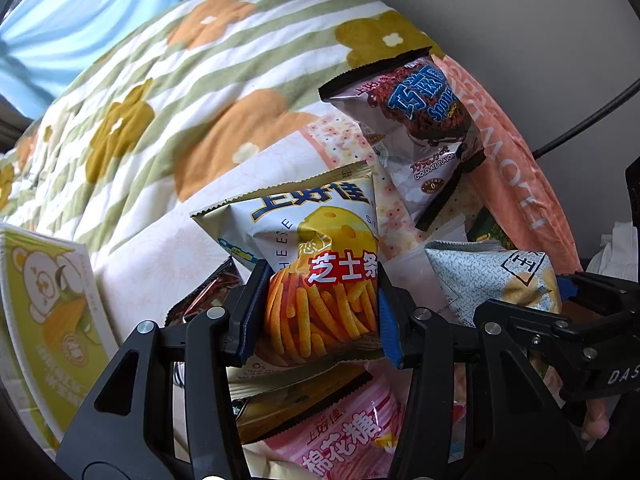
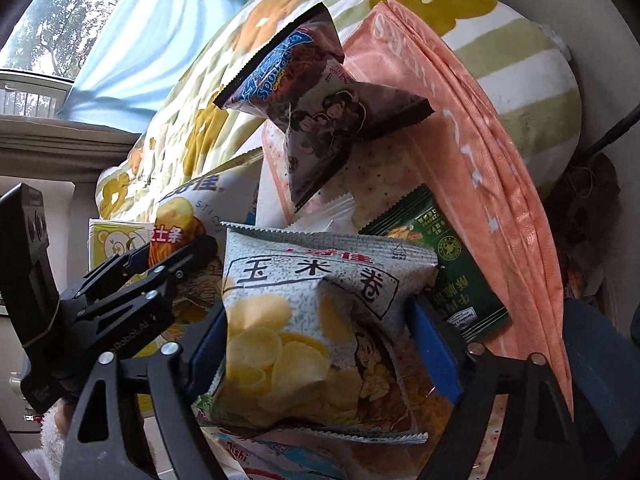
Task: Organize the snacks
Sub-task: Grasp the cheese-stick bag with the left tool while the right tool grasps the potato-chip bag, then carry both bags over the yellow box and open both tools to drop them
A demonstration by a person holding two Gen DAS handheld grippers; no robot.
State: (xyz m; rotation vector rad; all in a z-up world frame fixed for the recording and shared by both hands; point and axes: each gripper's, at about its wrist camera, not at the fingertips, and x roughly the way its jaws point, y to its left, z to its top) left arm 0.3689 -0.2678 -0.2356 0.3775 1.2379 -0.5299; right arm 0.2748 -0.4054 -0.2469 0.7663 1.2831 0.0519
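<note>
Yellow cheese-stick bag (image 1: 320, 276) pinched in left gripper (image 1: 316, 312) jaws, over bedspread (image 1: 160, 92) pile. Grey corn-chip bag (image 2: 316, 328) clamped by right gripper (image 2: 324, 344), just beside. Chocolate bag (image 1: 416, 128) against orange pouch (image 2: 480, 168).

A yellow-and-white cheese-stick bag (image 1: 320, 264) stands upright at near left, just beside a grey speckled corn-chip bag (image 2: 316, 320) at near right. A purple chocolate-puff bag (image 1: 416, 128) sits tilted farther back. A dark green packet (image 2: 448, 268) lies far right of the corn chips.
</note>
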